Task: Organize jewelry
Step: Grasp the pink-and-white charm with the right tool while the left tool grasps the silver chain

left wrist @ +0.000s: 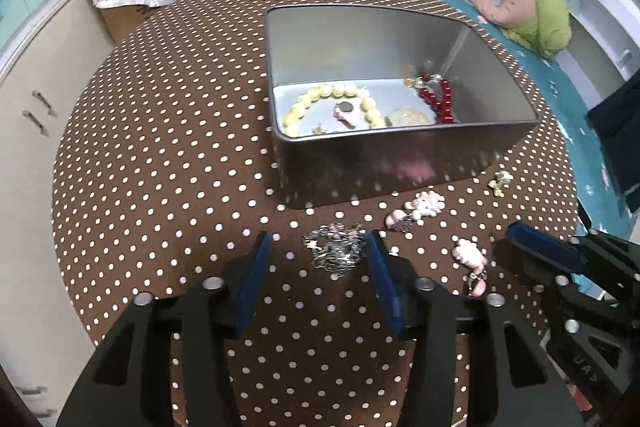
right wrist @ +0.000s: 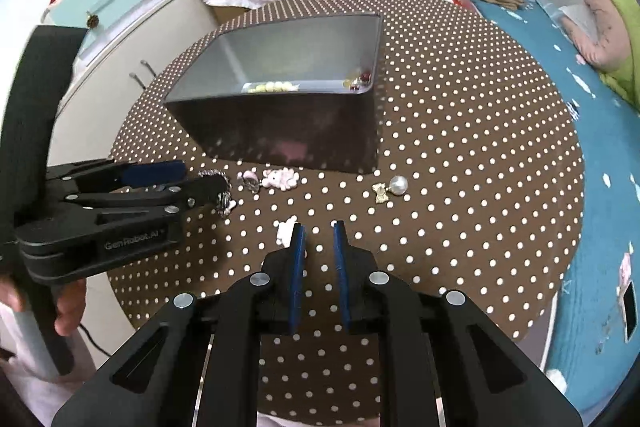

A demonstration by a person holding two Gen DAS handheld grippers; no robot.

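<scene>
Left wrist, tongs (left wrist: 316, 251) astride chain (left wrist: 335, 250), near tin (left wrist: 384, 159)

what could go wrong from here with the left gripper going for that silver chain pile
1. The silver chain pile lies loose and tangled between the open fingers of the left gripper; a pinch may catch only some strands, and the rest could trail or slip out on the way to the metal tin.
2. The pink charm lies close beside the pile and could get dragged along.
3. The right gripper hovers nearby; the two could bump.
</scene>
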